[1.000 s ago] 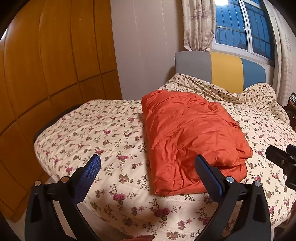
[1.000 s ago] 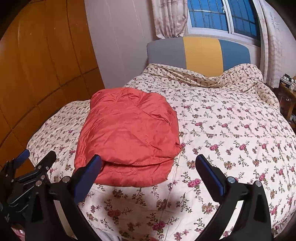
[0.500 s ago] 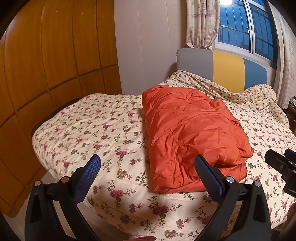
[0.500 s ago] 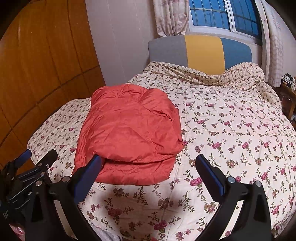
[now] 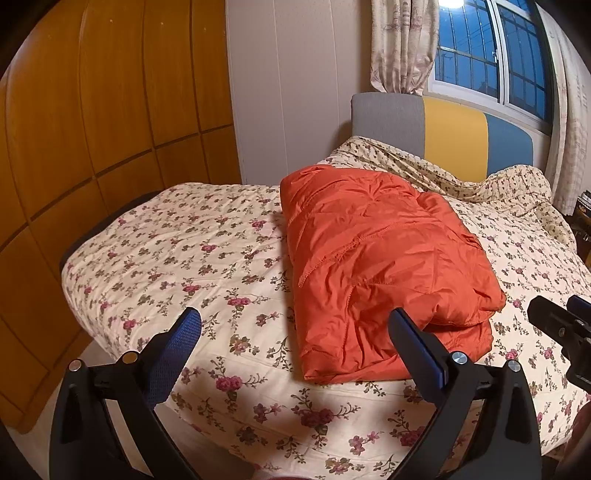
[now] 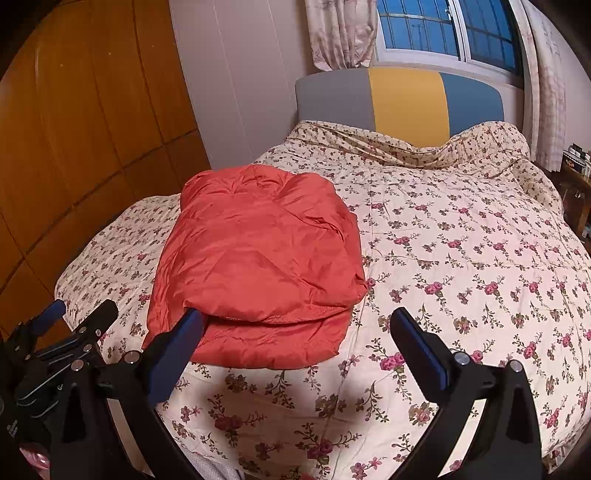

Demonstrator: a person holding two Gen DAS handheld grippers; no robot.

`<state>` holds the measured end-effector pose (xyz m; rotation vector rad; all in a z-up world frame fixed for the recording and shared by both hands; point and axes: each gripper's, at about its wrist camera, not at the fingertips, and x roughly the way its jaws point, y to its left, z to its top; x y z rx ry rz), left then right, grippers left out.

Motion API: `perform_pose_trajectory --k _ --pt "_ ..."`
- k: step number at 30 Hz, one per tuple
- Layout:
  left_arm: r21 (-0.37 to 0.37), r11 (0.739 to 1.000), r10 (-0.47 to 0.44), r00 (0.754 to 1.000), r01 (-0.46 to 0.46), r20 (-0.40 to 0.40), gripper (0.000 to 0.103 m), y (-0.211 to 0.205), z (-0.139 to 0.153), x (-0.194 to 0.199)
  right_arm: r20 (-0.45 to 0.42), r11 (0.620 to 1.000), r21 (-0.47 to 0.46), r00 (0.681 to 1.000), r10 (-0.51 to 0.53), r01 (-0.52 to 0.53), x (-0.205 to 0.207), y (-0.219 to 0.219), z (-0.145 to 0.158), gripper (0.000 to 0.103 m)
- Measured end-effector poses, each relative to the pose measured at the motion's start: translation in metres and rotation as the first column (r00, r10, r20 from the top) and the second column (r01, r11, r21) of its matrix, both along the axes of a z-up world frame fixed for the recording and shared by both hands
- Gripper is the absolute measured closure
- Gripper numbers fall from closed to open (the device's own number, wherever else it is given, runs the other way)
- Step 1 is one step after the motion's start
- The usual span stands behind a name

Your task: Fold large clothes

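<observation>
Lying folded on a floral bed, an orange jacket sits apart from both tools. The left gripper and right gripper hover wide and empty. Its zip side seems tucked under.

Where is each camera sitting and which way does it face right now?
Left wrist: on the left gripper, facing the headboard over the bed's foot; own open fingers and the right gripper show.
Right wrist: on the right gripper, same heading; own open fingers and the left gripper show.
Shared: folded orange garment, floral quilt, window.
</observation>
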<state>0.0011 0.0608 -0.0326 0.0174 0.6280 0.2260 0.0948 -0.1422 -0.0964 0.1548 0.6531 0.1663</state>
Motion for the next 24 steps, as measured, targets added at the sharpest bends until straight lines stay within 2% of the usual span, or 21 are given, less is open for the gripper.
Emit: perform_pose_trajectory --k 10,19,24 --pt "-0.027 0.999 -0.017 1.0 0.017 0.0 0.003 -0.001 -0.001 0.001 -0.003 1.0 0.007 1.0 0.002 -0.002 0.002 0.001 -0.003 0.002" --pt "-0.09 0.995 -0.034 0.999 0.033 -0.015 0.003 0.0 -0.005 0.003 -0.017 1.0 0.009 1.0 0.007 -0.007 0.006 0.001 -0.008 0.002" --pt "-0.076 0.997 -0.023 1.0 0.022 -0.014 0.003 -0.002 -0.008 0.004 -0.034 1.0 0.019 0.999 0.01 -0.009 0.008 0.0 -0.011 0.002"
